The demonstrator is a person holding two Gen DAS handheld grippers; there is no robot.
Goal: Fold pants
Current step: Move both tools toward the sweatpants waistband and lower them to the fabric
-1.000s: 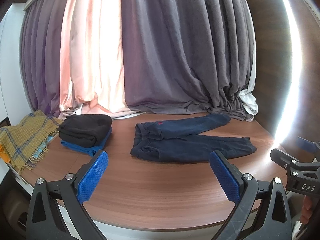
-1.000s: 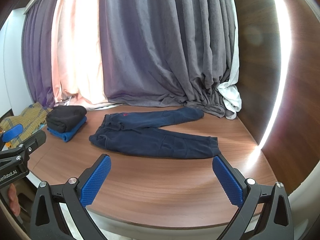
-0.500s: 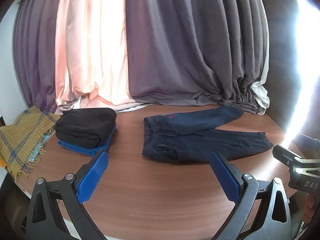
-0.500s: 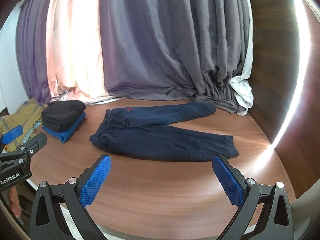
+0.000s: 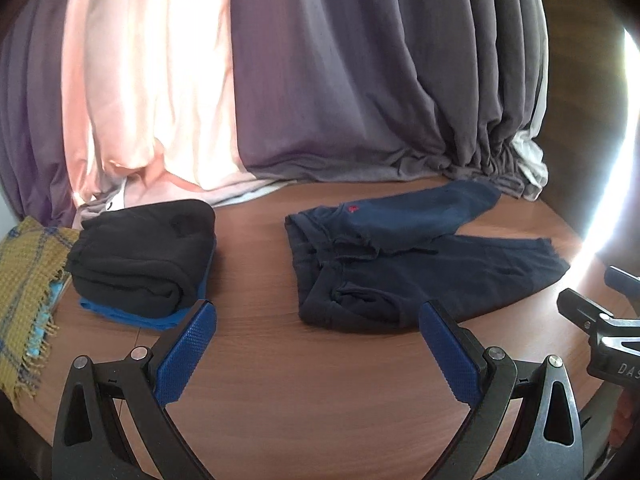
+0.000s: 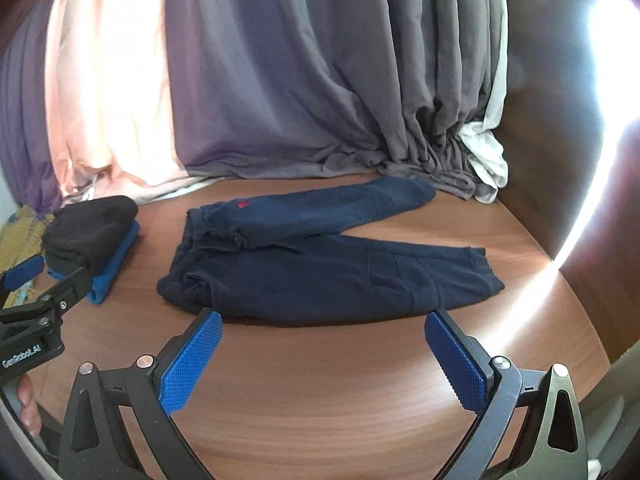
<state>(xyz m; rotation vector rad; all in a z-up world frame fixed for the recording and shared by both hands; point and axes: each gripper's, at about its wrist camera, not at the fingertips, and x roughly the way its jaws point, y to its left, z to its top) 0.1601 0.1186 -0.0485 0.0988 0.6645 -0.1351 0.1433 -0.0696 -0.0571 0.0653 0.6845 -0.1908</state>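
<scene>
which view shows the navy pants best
The right wrist view: the navy pants lie whole and central there, waistband to both cuffs, above the open right hand-held gripper. The left wrist view also shows them, but off to the right, with the right finger of the left hand-held gripper covering part of the near edge.

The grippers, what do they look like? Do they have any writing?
Each gripper, left and right, has two black fingers with silver screws and blue bumpy pads. White writing marks the left one's side. No cables or sleeves show.
</scene>
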